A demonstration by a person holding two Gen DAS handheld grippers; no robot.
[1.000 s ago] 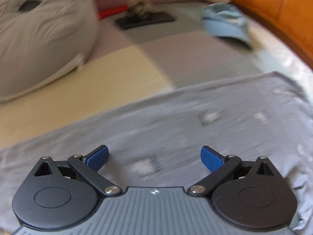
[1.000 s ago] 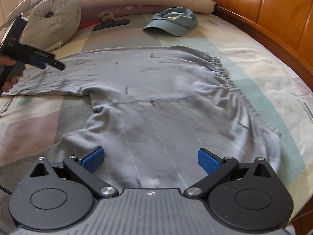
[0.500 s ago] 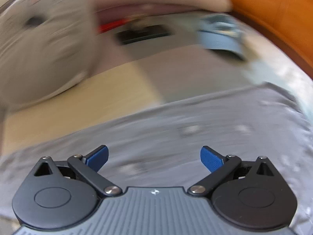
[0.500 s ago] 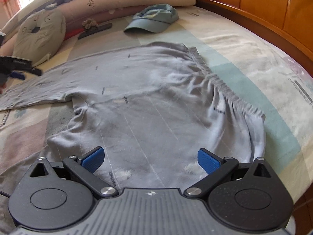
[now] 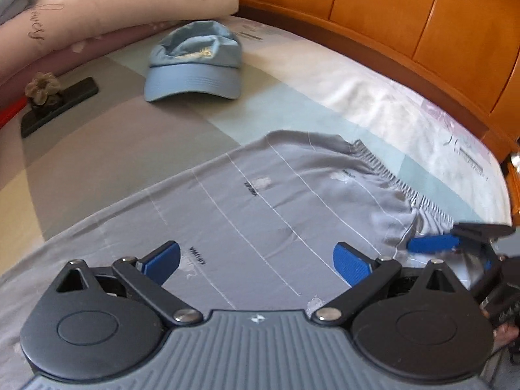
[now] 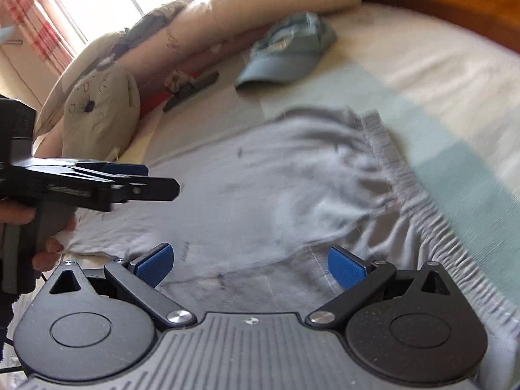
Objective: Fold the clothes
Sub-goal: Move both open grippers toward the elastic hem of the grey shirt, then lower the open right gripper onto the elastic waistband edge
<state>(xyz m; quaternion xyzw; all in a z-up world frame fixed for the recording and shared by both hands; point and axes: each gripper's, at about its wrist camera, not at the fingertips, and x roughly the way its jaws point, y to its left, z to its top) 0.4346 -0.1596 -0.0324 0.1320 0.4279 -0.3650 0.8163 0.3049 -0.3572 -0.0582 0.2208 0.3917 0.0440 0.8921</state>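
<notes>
So the grey trousers [image 5: 276,201] are lying spread out flat on the bed [image 5: 373,97], gathered elastic waistband [image 5: 406,188] toward the headboard side. They've got thin pale lines running across the fabric, plus small dark printed words here and there (too small and mirrored-looking for me to read, so I won't try).

Your left gripper [image 5: 256,261] hangs low over the cloth with its blue-padded jaws spread wide, nothing between them. Your right gripper [image 6: 250,261] is the same deal: jaws wide apart, empty, over the lower part of the trousers near the waistband. Each shows up in the other's view: the right one pokes in at the right edge near the waistband, and the left one sits on the left of the right wrist view, with your hand [image 6: 48,237] wrapped around its handle.

Further out, a light blue cap [image 5: 195,65] sits on the patchwork sheet, well apart from the trousers. To its left there's a black phone [image 5: 60,105] with a small fabric flower [image 5: 42,87] on it. A long cream pillow [image 5: 130,3] runs behind, with cursive stitching on it that looks like "flowers." An orange wooden headboard [image 5: 422,32] curves along the far edge.
</notes>
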